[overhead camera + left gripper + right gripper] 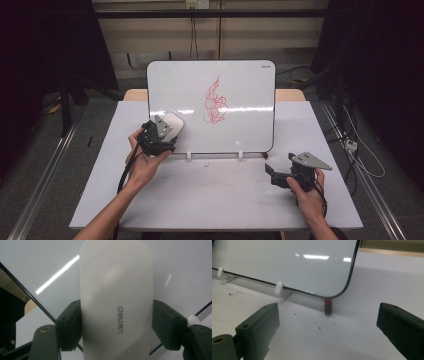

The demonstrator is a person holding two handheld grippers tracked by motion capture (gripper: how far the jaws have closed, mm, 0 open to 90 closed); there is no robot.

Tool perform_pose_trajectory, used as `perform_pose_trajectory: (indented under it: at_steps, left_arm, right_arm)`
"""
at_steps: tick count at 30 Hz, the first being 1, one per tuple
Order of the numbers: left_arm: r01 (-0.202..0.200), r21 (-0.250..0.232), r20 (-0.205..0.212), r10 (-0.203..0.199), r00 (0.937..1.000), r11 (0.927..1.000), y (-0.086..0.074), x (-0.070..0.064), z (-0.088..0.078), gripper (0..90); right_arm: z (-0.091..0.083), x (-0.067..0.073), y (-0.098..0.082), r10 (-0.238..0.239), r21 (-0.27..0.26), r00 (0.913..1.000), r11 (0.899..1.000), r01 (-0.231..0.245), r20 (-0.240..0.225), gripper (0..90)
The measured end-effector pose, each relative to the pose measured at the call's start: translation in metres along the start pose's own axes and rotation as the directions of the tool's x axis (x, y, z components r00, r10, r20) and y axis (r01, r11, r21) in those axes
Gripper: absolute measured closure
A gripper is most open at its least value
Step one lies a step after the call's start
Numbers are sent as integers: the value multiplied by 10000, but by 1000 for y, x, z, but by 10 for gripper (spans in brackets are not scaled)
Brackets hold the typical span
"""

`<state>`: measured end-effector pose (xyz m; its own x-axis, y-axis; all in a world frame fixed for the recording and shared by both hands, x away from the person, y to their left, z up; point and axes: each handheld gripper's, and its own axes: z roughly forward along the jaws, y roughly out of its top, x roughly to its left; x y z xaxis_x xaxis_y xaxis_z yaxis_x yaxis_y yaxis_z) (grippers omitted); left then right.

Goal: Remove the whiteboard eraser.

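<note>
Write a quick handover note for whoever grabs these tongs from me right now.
Left tongs: shut on the eraser, held at the whiteboard's lower left.
Right tongs: open, empty, resting on the table near the board's lower right corner.
Done: eraser gripped.
Left: the red scribble at mid-board is unwiped; probably wipe it off next. A red-tipped marker lies under the board's right corner.

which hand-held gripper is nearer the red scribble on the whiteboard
Left. The left hand-held gripper holds the white eraser against the board, just lower left of the red scribble; the right hand-held gripper rests on the table.
</note>
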<state>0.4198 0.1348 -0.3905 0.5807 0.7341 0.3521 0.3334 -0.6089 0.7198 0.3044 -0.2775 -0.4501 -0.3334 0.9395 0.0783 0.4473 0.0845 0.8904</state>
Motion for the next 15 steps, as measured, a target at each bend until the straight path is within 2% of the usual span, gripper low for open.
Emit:
perform_pose_trajectory:
  at_steps: [15]
  left_arm:
    - [241, -176, 336, -235, 9992, 9996, -2, 6, -2, 306]
  right_arm:
    - [0, -1, 0, 32, -2, 10000, 10000, -32, 61, 45]
